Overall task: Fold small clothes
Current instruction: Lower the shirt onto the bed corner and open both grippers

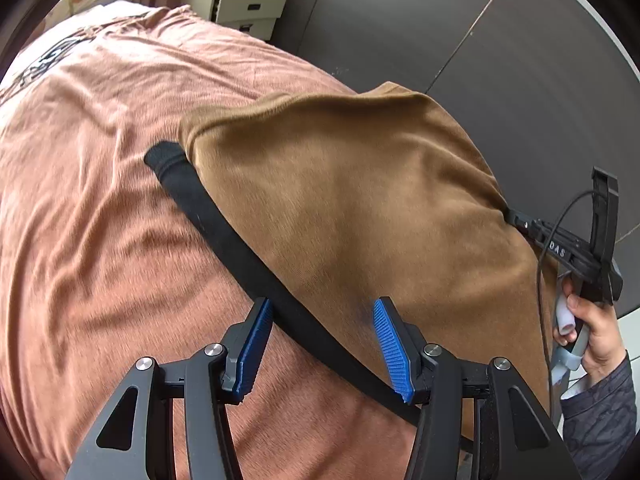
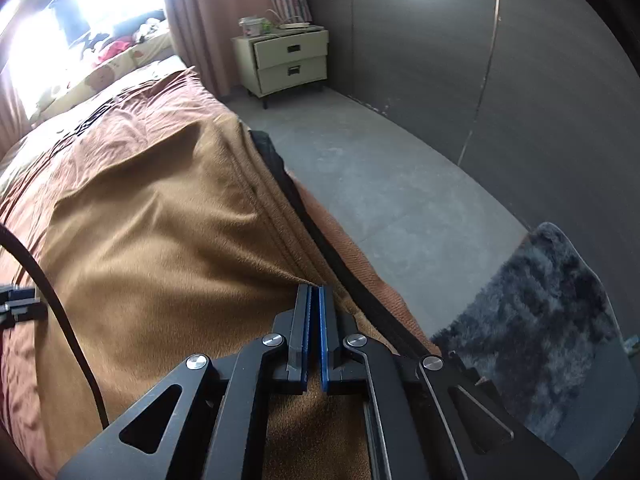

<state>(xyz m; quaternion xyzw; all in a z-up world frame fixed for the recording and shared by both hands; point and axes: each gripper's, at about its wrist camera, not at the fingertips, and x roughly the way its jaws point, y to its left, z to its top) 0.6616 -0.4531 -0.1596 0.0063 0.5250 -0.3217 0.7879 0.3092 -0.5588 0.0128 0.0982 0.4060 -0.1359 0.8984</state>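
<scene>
The brown garment (image 2: 160,240) is gripped at its edge by the closed right claw (image 2: 314,292). The left claw (image 1: 322,312) is held open, with the garment's black waistband (image 1: 248,264) between its fingers, above the bed (image 1: 100,200).

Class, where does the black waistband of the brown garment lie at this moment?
In the left wrist view, the black waistband runs diagonally along the brown garment's left edge on the pink bedspread, passing between the open left gripper's fingers.

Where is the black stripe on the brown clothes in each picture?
Left wrist view: the black stripe runs diagonally from the middle left down between the open left claw.
Right wrist view: the black stripe lines the brown garment on its right edge, beside the floor.
Shared landmark: the cream nightstand.
</scene>
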